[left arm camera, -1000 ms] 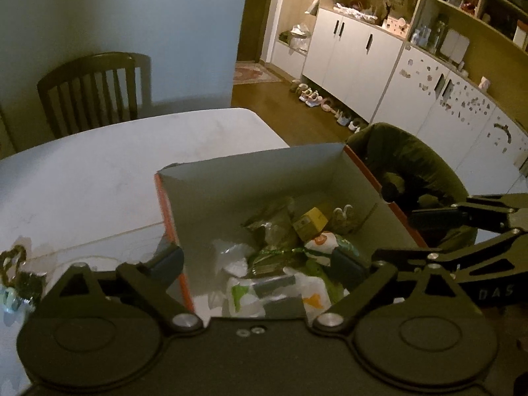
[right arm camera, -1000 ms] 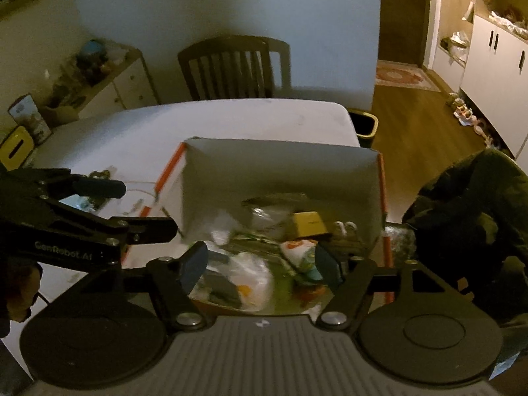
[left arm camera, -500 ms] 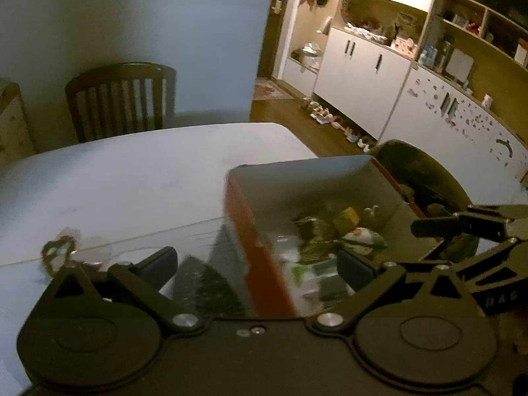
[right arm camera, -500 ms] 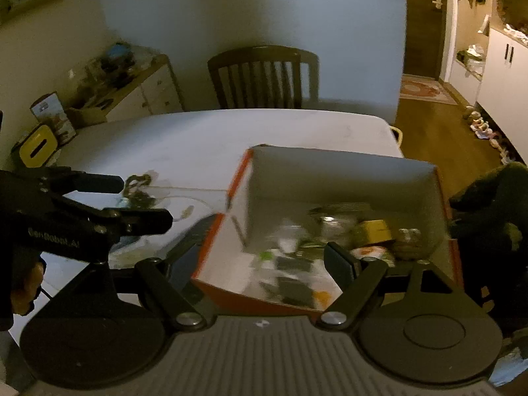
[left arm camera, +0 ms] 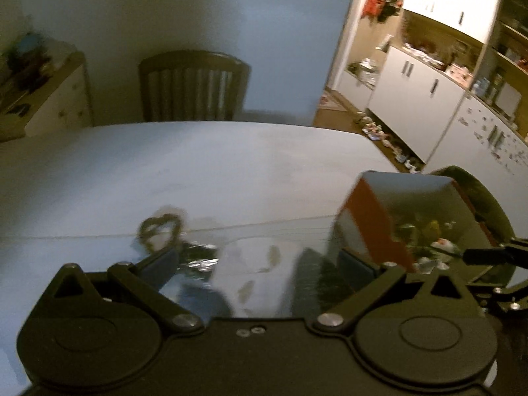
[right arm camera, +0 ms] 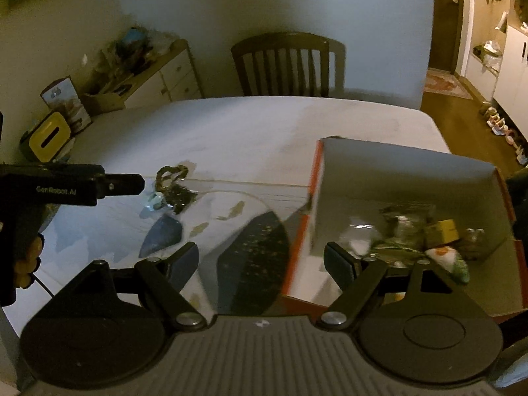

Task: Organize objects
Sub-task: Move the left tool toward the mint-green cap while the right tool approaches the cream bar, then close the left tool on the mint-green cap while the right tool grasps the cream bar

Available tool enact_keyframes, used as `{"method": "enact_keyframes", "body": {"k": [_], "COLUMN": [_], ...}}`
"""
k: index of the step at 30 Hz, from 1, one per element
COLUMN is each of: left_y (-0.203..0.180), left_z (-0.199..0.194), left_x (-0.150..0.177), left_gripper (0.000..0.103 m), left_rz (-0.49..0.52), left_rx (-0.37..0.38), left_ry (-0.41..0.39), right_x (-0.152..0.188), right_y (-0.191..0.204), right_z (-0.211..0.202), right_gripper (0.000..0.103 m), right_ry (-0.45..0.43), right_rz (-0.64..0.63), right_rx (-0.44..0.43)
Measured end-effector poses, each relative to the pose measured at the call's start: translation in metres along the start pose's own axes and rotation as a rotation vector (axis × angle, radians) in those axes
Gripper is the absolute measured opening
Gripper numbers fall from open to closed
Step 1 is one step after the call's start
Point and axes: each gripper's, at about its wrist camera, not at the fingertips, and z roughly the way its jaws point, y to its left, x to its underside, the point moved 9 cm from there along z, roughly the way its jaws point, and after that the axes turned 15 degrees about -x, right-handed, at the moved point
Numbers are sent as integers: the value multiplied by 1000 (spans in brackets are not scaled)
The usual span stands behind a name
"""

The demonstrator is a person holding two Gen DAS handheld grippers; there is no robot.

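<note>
In the left wrist view the left gripper (left arm camera: 257,259) has its two fingers spread wide, holding nothing and touching nothing. It hangs over the white table (left arm camera: 198,165), above a clear sheet with dark patches that is too blurred to make out. Just beyond the left finger lie a braided brown loop (left arm camera: 160,231) and a small shiny cluster (left arm camera: 198,259). At the right stands the orange-sided box (left arm camera: 373,224), open on top, with a jumble of small objects (left arm camera: 425,234) inside. A finger of the right gripper (left arm camera: 488,255) reaches in from the right edge, over the box. A wooden chair (left arm camera: 193,85) stands at the far side of the table.

In the right wrist view the right gripper (right arm camera: 262,260) is also spread wide and empty, hovering near the box's left wall. The box (right arm camera: 406,181) sits at the table's right end with the objects in its far right corner. The left gripper (right arm camera: 125,184) juts in from the left, level, its tip close to the loop (right arm camera: 171,175).
</note>
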Motion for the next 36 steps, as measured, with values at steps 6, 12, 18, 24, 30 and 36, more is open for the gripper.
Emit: {"method": "enact_keyframes", "body": {"k": [6,12,18,24,30,36], "left_y": [39,71,86,94,98,91], "left_z": [27,59,84,107,123,135], "left_x": [13,36,47,50,55,56], "left_gripper": [103,103,103,101,93,86], "left_rz": [-5,-66,-77,-66,-19,26], "left_rx": [-53,-65,-77,-120,-139,-135], "left_ry": [15,110,126,119,114,99], "right_x": [3,19,31,34,44,51], "right_y": [32,59,68,71,73,70], "right_z": [42,91,131,158,180,194], "right_gripper": [83,83,83,83,83,82], "right_ry": [51,132,198,224,277,301], "right_rz": [-24,-50,-45,-73,-110,-122], "right_rx": [-21,-33,-34,-21,-11,2]}}
